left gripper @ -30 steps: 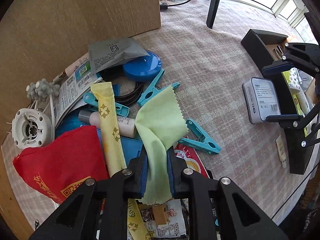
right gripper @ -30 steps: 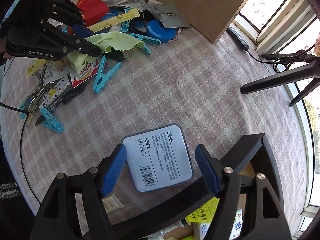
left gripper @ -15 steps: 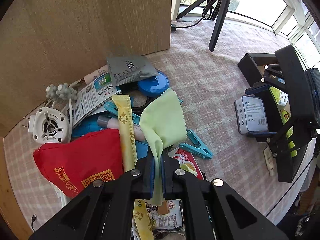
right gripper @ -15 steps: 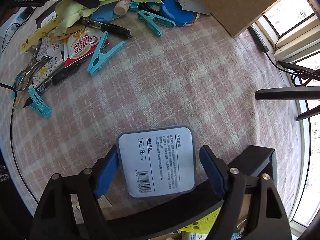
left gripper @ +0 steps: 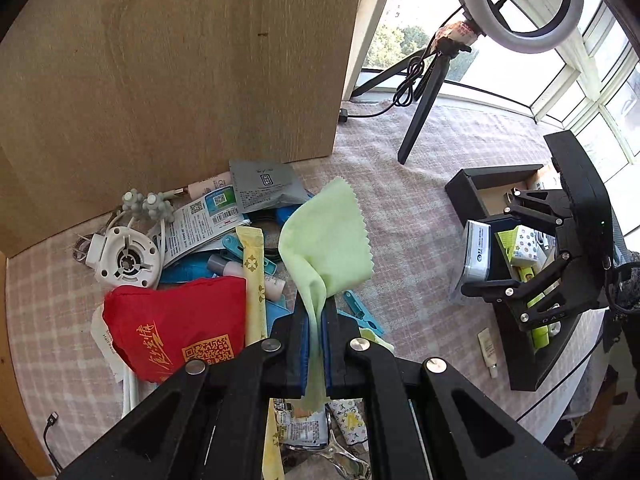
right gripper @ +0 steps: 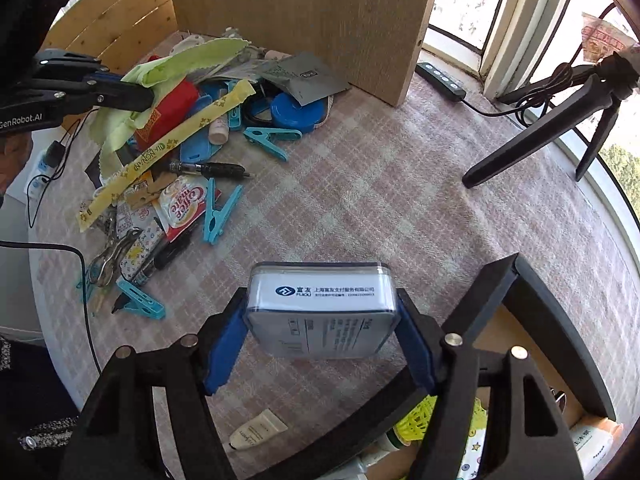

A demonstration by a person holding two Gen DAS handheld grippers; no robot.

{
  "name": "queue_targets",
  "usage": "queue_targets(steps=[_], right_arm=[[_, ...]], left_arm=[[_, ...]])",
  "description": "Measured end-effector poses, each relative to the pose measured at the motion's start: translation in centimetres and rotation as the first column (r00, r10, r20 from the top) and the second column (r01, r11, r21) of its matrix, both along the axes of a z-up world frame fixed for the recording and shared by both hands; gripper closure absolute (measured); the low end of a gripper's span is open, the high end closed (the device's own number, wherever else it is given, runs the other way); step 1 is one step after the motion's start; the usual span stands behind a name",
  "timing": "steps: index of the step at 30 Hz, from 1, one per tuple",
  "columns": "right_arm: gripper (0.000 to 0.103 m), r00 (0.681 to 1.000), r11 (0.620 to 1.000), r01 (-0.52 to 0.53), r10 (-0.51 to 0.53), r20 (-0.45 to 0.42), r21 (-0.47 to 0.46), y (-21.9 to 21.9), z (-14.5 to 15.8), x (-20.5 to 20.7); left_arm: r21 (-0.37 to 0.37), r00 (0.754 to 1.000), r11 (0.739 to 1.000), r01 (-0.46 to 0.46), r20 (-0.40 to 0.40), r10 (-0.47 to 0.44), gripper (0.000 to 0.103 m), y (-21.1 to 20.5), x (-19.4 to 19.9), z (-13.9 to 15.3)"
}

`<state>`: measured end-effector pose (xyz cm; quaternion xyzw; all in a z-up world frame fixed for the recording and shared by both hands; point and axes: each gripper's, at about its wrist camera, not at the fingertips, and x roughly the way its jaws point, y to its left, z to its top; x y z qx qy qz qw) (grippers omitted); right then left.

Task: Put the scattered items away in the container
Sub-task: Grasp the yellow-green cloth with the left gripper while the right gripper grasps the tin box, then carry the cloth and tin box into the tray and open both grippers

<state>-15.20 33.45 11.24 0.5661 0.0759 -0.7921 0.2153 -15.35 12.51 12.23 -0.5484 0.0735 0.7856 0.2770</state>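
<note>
Two tools are at work over a bench (right gripper: 400,184) covered in a pink checked cloth, with a tall wooden board (left gripper: 180,72) standing at its far side. The black container (left gripper: 516,312) sits at the bench's edge, with a yellow-green item and a spotted white box among the things in it. Next in size is the heap of scattered items at the foot of the board, topped by a red pouch (left gripper: 176,332) with gold lettering. The left tool (left gripper: 316,344) is clenched on a pale green cloth (left gripper: 328,240), which hangs in a fold from between its blue pads above the heap, clear of the bench. The right tool (right gripper: 320,340) has its jaws closing, and its blue pads press on the two sides of a white plastic case (right gripper: 320,308) with a printed label; the case is held tilted, off the bench, just beside the container's near wall. In the heap lie a white round fan part (left gripper: 126,260), a long yellow sachet (right gripper: 168,148), a grey foil packet (right gripper: 304,76) and a blue round lid (right gripper: 296,112). Several teal clothes pegs (right gripper: 218,212) lie at the heap's edge, along with a coffee creamer sachet (right gripper: 184,204) and a black pen (right gripper: 208,169). A small cream tube (right gripper: 256,432) rests alone on the cloth beside the container.
</note>
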Motion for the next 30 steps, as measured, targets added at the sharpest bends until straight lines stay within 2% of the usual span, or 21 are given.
queue_targets(steps=[3, 7, 11, 15, 21, 22, 24, 25, 27, 30], right_arm=[[0.035, 0.996, 0.996, 0.091, -0.091, -0.021, -0.005, 1.7, 1.9, 2.7], [0.035, 0.978, 0.978, 0.205, -0.204, -0.043, 0.043, 5.3, 3.4, 5.5], [0.035, 0.944, 0.939, 0.329, -0.324, -0.064, 0.101, 9.9, 3.4, 7.9], [0.035, 0.897, 0.889, 0.441, -0.436, -0.068, 0.122, 15.0, 3.9, 10.0], [0.035, 0.846, 0.833, 0.532, -0.528, -0.071, 0.150, 19.6, 3.7, 12.1], [0.035, 0.842, 0.828, 0.539, -0.535, -0.073, 0.152, 20.0, 3.7, 12.2], [0.034, 0.824, 0.810, 0.566, -0.562, -0.072, 0.156, 20.7, 3.7, 12.5], [0.034, 0.815, 0.801, 0.578, -0.574, -0.074, 0.157, 21.0, 3.8, 12.7], [0.033, 0.804, 0.789, 0.594, -0.588, -0.091, 0.157, 21.2, 3.8, 12.9], [0.033, 0.791, 0.778, 0.611, -0.597, -0.135, 0.144, 21.4, 4.5, 13.1]], left_arm=[[0.027, 0.999, 0.999, 0.030, -0.013, -0.030, 0.099, 1.6, 0.6, 1.2], [0.082, 0.996, 0.993, 0.086, -0.016, -0.085, 0.099, 5.1, 1.9, 1.9], [0.126, 0.985, 0.977, 0.171, -0.025, -0.169, 0.099, 9.5, 4.6, 1.8], [0.176, 0.965, 0.950, 0.258, -0.008, -0.261, 0.099, 14.1, 7.2, 1.6], [0.238, 0.927, 0.901, 0.363, 0.002, -0.374, 0.098, 19.9, 10.8, 2.8], [0.252, 0.921, 0.892, 0.376, 0.001, -0.389, 0.095, 20.7, 11.4, 3.0], [0.242, 0.915, 0.887, 0.393, -0.003, -0.404, 0.067, 22.1, 12.5, 3.3], [0.218, 0.916, 0.892, 0.395, -0.024, -0.400, 0.048, 22.6, 13.0, 3.4], [0.179, 0.915, 0.898, 0.402, -0.070, -0.396, 0.046, 23.1, 13.8, 3.6], [0.166, 0.912, 0.897, 0.410, -0.071, -0.404, 0.046, 22.9, 13.9, 3.5]])
